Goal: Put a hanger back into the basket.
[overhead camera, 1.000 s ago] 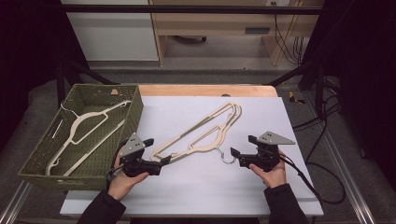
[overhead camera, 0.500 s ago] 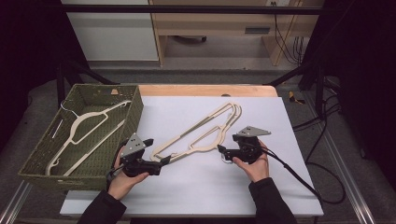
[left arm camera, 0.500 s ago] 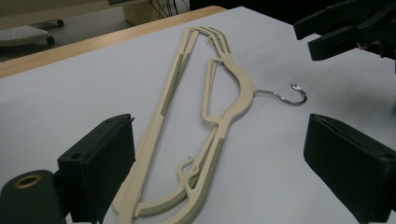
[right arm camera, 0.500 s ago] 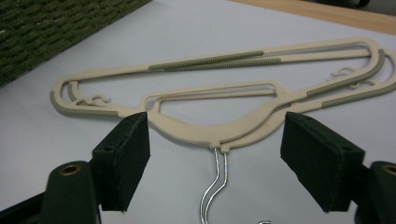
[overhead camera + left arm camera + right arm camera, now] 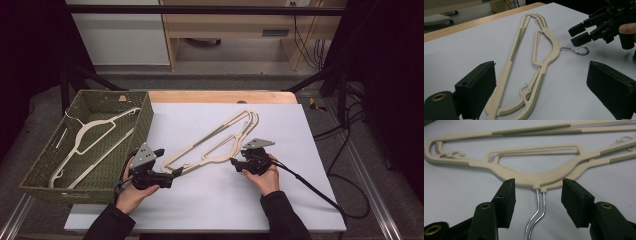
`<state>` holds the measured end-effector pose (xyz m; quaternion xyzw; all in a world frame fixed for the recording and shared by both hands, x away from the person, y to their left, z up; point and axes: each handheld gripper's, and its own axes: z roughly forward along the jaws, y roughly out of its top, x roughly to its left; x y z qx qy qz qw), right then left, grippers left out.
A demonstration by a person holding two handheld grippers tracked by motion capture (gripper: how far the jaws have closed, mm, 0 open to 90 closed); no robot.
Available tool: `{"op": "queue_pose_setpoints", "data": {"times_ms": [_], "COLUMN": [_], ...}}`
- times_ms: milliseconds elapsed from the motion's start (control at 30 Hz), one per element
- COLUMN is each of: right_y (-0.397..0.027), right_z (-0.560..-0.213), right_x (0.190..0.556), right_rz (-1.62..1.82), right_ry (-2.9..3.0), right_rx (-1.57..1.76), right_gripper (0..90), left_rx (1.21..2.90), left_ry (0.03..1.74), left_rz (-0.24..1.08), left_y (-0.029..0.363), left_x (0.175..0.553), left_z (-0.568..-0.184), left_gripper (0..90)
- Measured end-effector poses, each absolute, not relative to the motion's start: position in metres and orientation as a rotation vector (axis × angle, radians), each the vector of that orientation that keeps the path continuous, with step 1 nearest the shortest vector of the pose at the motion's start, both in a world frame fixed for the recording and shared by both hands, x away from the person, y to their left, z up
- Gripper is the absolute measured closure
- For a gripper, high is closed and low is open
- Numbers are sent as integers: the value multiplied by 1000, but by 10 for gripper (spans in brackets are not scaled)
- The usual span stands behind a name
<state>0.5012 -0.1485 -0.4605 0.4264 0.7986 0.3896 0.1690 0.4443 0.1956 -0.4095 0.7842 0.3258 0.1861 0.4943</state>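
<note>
Two cream hangers (image 5: 215, 145) lie stacked flat near the middle of the white counter (image 5: 280, 200), running diagonally toward its far edge. Their wire hooks (image 5: 536, 216) sit side by side between the pads of the right claw (image 5: 236, 165) — its jaws have just been closing, yet the pads remain clear of the wire. The left claw (image 5: 176, 172) stands open around the hangers' near end, not pressing it. At the counter's left edge a green woven basket (image 5: 142, 117) holds one more cream hanger (image 5: 92, 142). The right gripper view reveals two separate hook wires — the left gripper view shows one hook curve.
</note>
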Motion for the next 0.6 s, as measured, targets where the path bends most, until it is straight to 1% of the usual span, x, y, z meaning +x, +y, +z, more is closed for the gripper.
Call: {"op": "queue_pose_setpoints", "data": {"times_ms": [33, 100, 133, 167, 233, 267, 367, 400, 467, 533, 567, 600], "right_y": [-147, -147, -147, -145, -145, -145, -144, -144, -144, -143, -143, -143], "right_z": [-465, -468, -468, -471, -473, -473, -476, -477, -477, -478, -479, -479], "right_x": [504, 506, 506, 508, 509, 509, 510, 509, 509, 509, 509, 509], "right_rz": [1085, 1082, 1082, 1083, 1078, 1078, 1067, 1067, 1067, 1058, 1058, 1058], "right_ry": [2276, 2288, 2288, 2288, 2299, 2299, 2314, 2320, 2322, 2333, 2338, 2338], "right_rx": [1218, 1193, 1193, 1214, 1204, 1204, 1184, 1181, 1181, 1189, 1188, 1188], "right_gripper": [506, 539, 539, 578, 609, 609, 661, 714, 729, 770, 807, 807], "left_rx": [1899, 1899, 1899, 1903, 1903, 1903, 1906, 1906, 1907, 1907, 1908, 1908], "left_ry": [790, 790, 790, 788, 787, 787, 787, 788, 789, 788, 788, 788], "left_rz": [450, 450, 450, 451, 451, 451, 450, 449, 450, 449, 450, 450], "left_y": [196, 196, 196, 195, 195, 195, 194, 194, 194, 194, 194, 194], "left_x": [444, 445, 445, 445, 445, 445, 445, 445, 445, 445, 445, 445], "left_z": [-409, -410, -410, -410, -410, -410, -410, -411, -411, -411, -411, -411], "left_gripper": [86, 86, 86, 86, 86, 86, 86, 86, 86, 87, 87, 87]}}
